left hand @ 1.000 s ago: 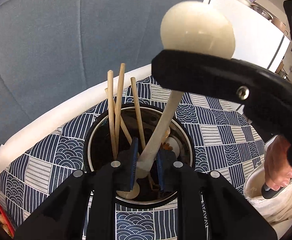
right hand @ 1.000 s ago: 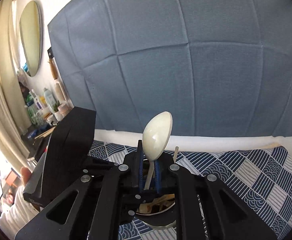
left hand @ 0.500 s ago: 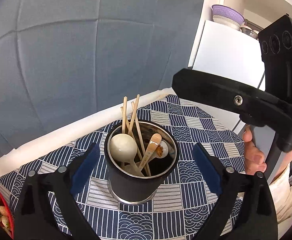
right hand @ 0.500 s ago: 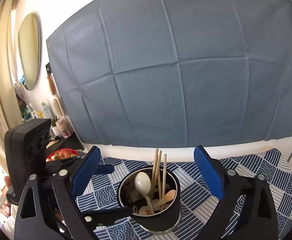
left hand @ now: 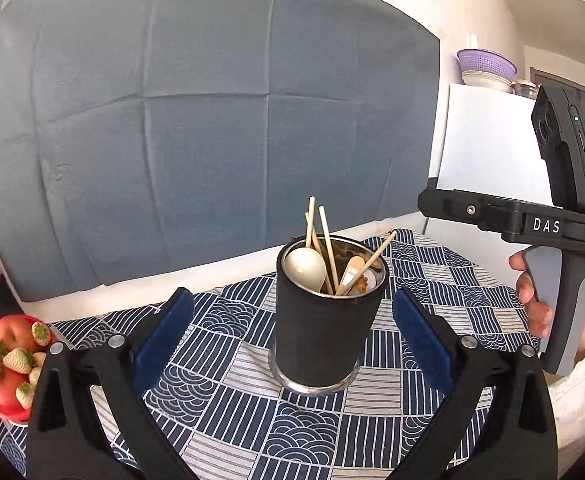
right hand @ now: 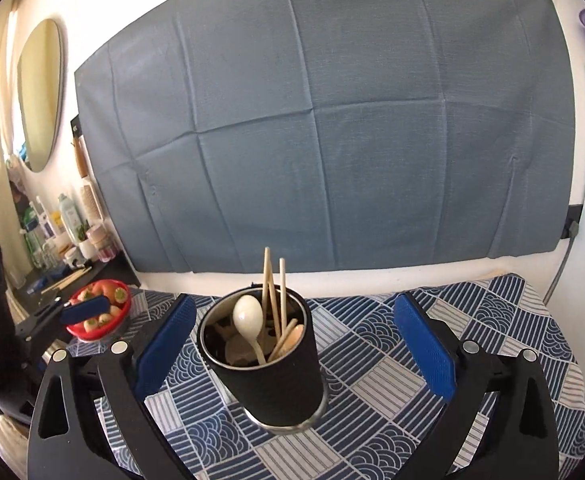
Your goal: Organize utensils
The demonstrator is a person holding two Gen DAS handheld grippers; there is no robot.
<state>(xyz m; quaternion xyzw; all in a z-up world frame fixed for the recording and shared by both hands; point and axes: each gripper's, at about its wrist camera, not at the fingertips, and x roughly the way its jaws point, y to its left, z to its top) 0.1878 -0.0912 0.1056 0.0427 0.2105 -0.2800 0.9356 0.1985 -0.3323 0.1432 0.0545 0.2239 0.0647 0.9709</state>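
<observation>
The cup [left hand: 326, 332] is matte black with a bare metal rim and base. In it stand a glossy cream-white spoon [left hand: 305, 269] and pale wooden chopsticks [left hand: 327, 249]. The tablecloth [left hand: 228, 392] is a navy-and-white patchwork of stripes and wave scallops. A flat grey-blue cloth [left hand: 212, 120] hangs behind. The bowl [right hand: 100, 330] is red, holding red and whitish fruit, possibly strawberries. The pads [right hand: 424, 350] are blue on black frames.

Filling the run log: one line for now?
left gripper: open, empty | right gripper: opening, empty | white spoon: in black cup
</observation>
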